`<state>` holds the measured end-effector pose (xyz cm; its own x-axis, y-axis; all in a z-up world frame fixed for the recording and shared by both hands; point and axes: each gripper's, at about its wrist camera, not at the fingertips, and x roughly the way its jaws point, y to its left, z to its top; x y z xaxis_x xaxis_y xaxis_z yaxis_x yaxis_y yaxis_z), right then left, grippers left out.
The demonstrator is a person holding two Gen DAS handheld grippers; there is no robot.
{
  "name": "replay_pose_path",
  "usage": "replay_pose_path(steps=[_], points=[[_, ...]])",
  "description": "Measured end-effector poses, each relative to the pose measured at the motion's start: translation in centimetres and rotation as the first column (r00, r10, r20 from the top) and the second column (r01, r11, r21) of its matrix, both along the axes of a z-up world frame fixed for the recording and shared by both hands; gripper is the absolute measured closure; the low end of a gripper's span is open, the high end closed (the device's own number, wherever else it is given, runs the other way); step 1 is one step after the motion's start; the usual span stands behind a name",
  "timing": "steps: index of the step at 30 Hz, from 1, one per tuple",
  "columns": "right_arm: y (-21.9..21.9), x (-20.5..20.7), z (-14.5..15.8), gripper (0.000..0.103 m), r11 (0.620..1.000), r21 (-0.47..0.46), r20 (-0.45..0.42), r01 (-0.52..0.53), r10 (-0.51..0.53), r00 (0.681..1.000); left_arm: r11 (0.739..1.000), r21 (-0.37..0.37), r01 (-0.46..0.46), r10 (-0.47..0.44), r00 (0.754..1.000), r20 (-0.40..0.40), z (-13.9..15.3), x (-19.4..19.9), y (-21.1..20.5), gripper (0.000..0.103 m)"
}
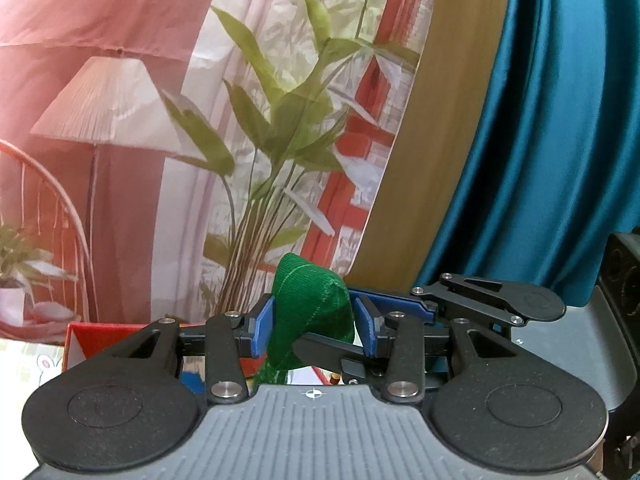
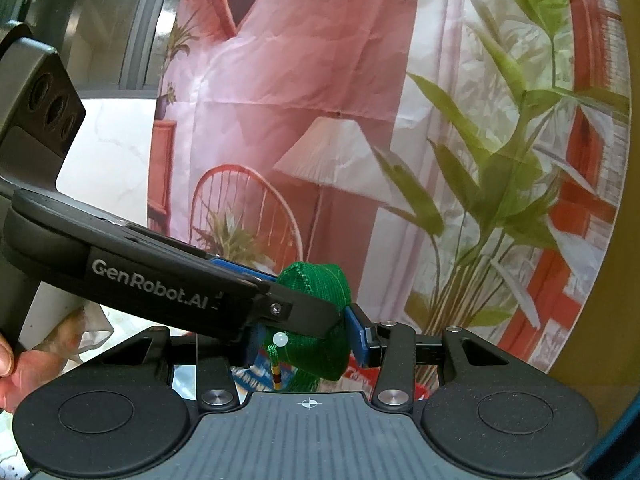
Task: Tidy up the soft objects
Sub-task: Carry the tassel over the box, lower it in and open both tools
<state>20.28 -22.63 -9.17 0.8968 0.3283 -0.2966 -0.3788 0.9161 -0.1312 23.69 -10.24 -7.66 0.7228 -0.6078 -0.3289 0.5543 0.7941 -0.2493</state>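
A small green knitted pouch (image 1: 308, 300), pyramid-shaped, is held up in the air in front of a printed backdrop. In the left wrist view my left gripper (image 1: 314, 322) is shut on it, its blue pads (image 1: 264, 328) against the cloth. A black finger of the right gripper (image 1: 326, 346) crosses just below. In the right wrist view the same pouch (image 2: 316, 284) sits in my right gripper (image 2: 308, 340), the right blue pad (image 2: 356, 336) pressed against it. The left gripper's finger (image 2: 304, 314) lies across its front. A white bead (image 2: 280, 339) and a green tassel (image 2: 276, 376) hang beneath.
A printed backdrop (image 1: 120, 100) with a lamp, chair and plant fills the view ahead. A teal curtain (image 1: 560, 120) hangs to the right of it. A red box (image 1: 92, 340) lies low on the left. A person's hand (image 2: 16, 364) grips the left tool's handle.
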Motion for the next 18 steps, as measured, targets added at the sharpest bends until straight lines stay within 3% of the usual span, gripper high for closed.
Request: replay_pose_path(steps=[3,8,18], points=[[-0.1,0.9,0.5,0.063,1.0,-0.01,0.013,-0.007,0.007,1.0,1.0,-0.003,0.004,-0.004,1.0,0.009,0.1,0.7,0.0,0.058],[-0.3,2.4,-0.1,0.063,1.0,-0.014,-0.011,-0.007,0.006,1.0,1.0,0.019,0.015,-0.014,0.999,-0.046,-1.7,2.2,-0.7,0.058],[-0.8,4.7,-7.6,0.063,0.998,0.015,-0.175,0.066,-0.062,0.983,0.997,0.072,0.02,-0.006,0.982,-0.191,-8.9,5.2,-2.7,0.058]])
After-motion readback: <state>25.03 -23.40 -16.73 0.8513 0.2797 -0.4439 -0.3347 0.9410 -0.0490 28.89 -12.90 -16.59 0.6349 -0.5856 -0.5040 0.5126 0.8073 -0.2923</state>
